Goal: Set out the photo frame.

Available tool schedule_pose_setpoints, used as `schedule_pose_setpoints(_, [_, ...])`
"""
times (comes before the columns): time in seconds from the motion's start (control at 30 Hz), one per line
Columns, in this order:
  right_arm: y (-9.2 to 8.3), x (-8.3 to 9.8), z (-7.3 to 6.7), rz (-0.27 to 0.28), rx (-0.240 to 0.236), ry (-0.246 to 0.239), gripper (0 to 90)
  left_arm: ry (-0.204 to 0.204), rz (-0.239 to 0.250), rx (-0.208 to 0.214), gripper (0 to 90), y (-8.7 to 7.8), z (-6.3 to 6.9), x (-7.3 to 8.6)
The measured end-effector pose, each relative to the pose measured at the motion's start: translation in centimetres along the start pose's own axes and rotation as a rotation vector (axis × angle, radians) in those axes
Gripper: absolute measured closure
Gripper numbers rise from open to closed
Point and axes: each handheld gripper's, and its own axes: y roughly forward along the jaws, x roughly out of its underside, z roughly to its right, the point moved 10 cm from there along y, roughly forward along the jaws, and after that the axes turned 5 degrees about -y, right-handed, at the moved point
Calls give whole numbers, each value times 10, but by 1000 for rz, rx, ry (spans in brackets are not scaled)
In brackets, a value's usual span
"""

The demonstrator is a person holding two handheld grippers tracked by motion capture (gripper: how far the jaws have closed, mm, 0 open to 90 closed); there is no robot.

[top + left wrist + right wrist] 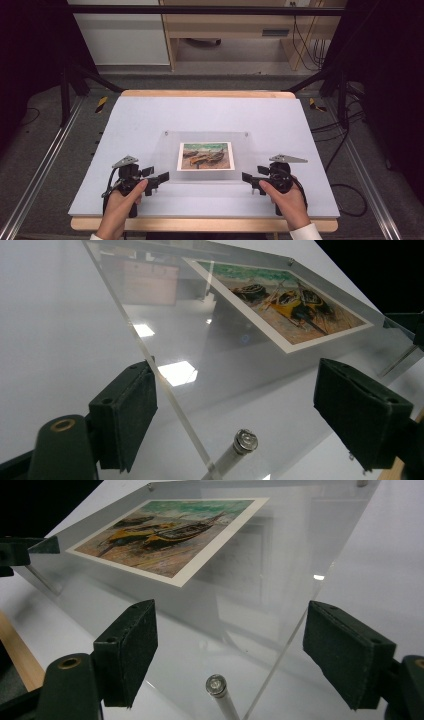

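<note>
A clear acrylic picture frame rests on the white table, holding a print of boats on a beach. My left gripper is at the frame's near left corner, my right gripper at its near right corner. In the left gripper view the frame has its corner between my wide-apart jaws, its edge close to the left pad, and a metal standoff sits under it. In the right gripper view the other corner and its standoff lie between open jaws. Neither gripper presses on the panel.
The white tabletop extends beyond the frame, with a wooden edge at the front. Black rig struts flank the far corners. Cables lie on the floor at right, and wooden furniture stands behind.
</note>
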Motion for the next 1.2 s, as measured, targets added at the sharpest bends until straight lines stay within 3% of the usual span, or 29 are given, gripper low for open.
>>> schedule_pose_setpoints(0.77, [3, 2, 1, -24, -33, 62, 192, 0, -7, 18, 173, 3, -2, -2])
schedule_pose_setpoints(0.87, [6, 3, -2, -30, -67, 87, 194, 2, -9, 21, 173, 4, -3, -2])
schedule_pose_setpoints(1.03, [9, 2, -1, -32, -73, 101, 198, 3, -11, 25, 173, 4, -3, -3])
schedule_pose_setpoints(1.2, [9, 1, 0, -47, -71, 103, 210, -2, -40, 25, 189, 3, -4, -4])
